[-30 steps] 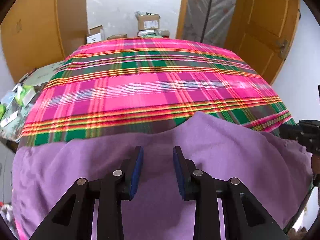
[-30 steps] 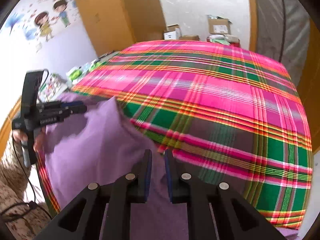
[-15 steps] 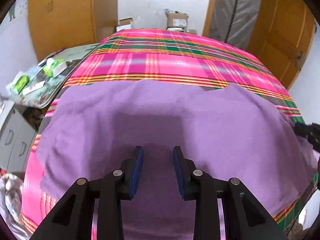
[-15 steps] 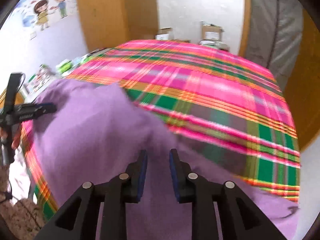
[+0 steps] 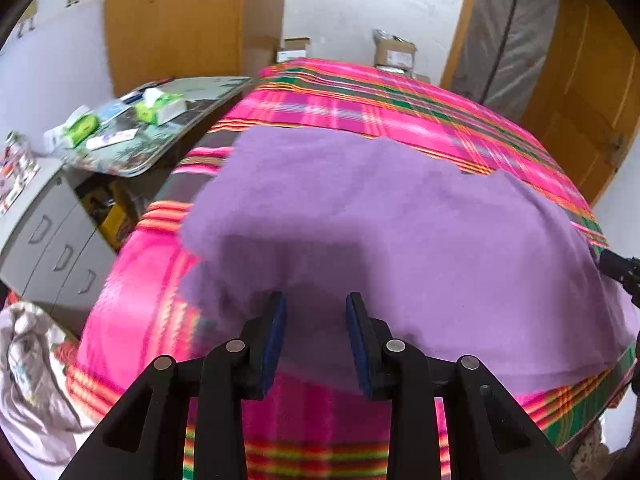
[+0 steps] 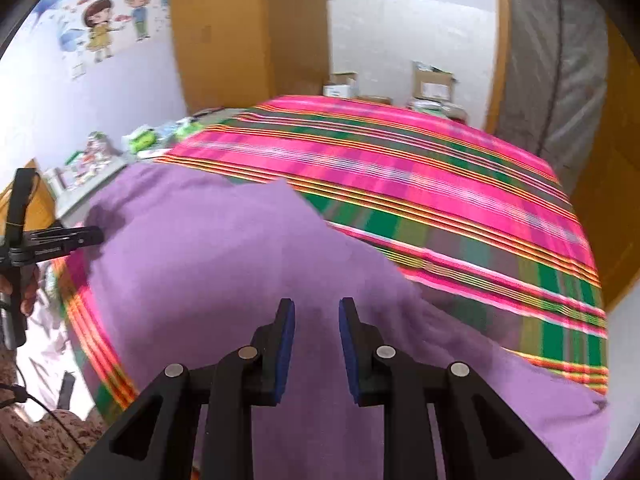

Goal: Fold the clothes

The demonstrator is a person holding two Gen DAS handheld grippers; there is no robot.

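Both my grippers slid across the purple cloth (image 5: 400,232) on the plaid bed (image 5: 360,108); left gripper (image 5: 316,332) half-wide, right gripper (image 6: 317,336) just opened, both holding nothing

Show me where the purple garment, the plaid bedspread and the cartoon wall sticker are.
purple garment (image 5: 400,232), left wrist view, middle of its flat top.
plaid bedspread (image 6: 420,168), right wrist view, bare pink stretch.
cartoon wall sticker (image 6: 102,24), right wrist view, the left figure.
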